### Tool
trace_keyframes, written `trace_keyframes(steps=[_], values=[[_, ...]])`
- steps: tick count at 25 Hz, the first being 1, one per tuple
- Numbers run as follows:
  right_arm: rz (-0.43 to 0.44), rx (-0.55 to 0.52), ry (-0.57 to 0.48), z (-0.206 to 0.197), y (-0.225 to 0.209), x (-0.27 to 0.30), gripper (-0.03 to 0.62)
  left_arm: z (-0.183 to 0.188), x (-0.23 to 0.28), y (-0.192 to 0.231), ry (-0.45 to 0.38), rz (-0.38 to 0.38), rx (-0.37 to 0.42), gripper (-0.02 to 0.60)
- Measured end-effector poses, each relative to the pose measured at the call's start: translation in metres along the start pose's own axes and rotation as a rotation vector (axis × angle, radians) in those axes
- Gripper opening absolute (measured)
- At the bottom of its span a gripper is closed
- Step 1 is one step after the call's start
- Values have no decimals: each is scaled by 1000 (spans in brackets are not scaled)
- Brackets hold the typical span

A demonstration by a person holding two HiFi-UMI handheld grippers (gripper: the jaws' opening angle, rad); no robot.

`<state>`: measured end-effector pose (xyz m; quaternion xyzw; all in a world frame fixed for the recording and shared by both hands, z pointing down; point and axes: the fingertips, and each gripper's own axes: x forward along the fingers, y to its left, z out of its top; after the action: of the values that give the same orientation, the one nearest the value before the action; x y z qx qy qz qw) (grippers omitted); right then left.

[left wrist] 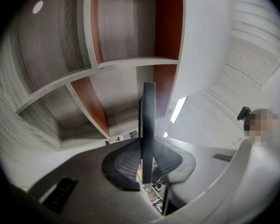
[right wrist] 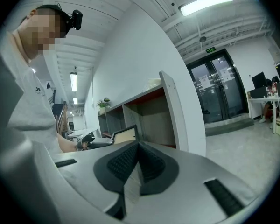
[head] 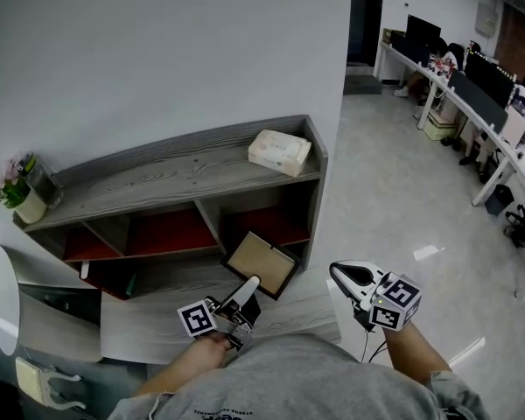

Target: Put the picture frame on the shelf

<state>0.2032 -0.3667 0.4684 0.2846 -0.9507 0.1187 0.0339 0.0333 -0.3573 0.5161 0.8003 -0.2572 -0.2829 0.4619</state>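
Note:
The picture frame (head: pixel 261 263), dark-edged with a tan panel, hangs tilted in front of the shelf's lower right compartment (head: pixel 276 221). My left gripper (head: pixel 245 291) is shut on its near lower edge. In the left gripper view the frame (left wrist: pixel 148 120) shows edge-on as a dark upright bar clamped between the jaws, with the shelf's red-walled compartments (left wrist: pixel 126 85) beyond it. My right gripper (head: pixel 350 278) hovers to the right, off the shelf's end, with its jaws together and nothing in them. The right gripper view shows the frame (right wrist: pixel 126 134) past the shut right gripper (right wrist: pixel 139 143).
A grey wooden shelf unit (head: pixel 157 178) stands against the white wall. A tissue box (head: pixel 280 152) lies on its top at the right, and a potted plant (head: pixel 22 191) stands at the left end. Office desks (head: pixel 472 94) line the far right, across open floor.

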Motion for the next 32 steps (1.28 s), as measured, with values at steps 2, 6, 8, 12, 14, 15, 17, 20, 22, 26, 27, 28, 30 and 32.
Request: trace_keyframes(steps=[2, 6, 8, 12, 14, 15, 17, 20, 22, 26, 27, 28, 30, 32], values=[[-13, 1, 6, -1, -2, 3, 9, 1, 3, 8, 6, 8, -6, 83], [-29, 6, 12, -2, -1, 8, 9, -4, 7, 30, 13, 44, -38, 83], [-34, 4, 30, -4, 1, 10, 9, -4, 7, 45, 0, 80, -49, 83], [-44, 9, 62, -12, -1, 11, 9, 2, 3, 77, -56, 181, -99, 83], [-48, 12, 74, -16, -2, 10, 9, 2, 3, 90, -80, 219, -135, 84], [-51, 12, 80, -17, -2, 9, 9, 2, 4, 94, -90, 227, -151, 84], [-56, 12, 89, -18, -3, 8, 9, 2, 6, 101, -105, 248, -176, 84], [-60, 11, 100, -22, -6, 6, 9, 2, 10, 110, -124, 267, -199, 84], [-63, 4, 109, -23, -7, 6, 9, 3, 14, 112, -138, 265, -205, 84], [-64, -7, 111, -26, -13, 13, 9, 9, 20, 121, -165, 279, -198, 84], [-62, -9, 111, -26, -13, 16, 9, 11, 21, 123, -172, 283, -195, 84], [-58, -11, 113, -27, -13, 18, 9, 13, 22, 124, -180, 284, -193, 84], [-47, -9, 116, -29, -12, 22, 9, 16, 23, 126, -197, 286, -192, 84], [-36, -6, 120, -31, -10, 25, 9, 19, 24, 128, -209, 289, -188, 83]])
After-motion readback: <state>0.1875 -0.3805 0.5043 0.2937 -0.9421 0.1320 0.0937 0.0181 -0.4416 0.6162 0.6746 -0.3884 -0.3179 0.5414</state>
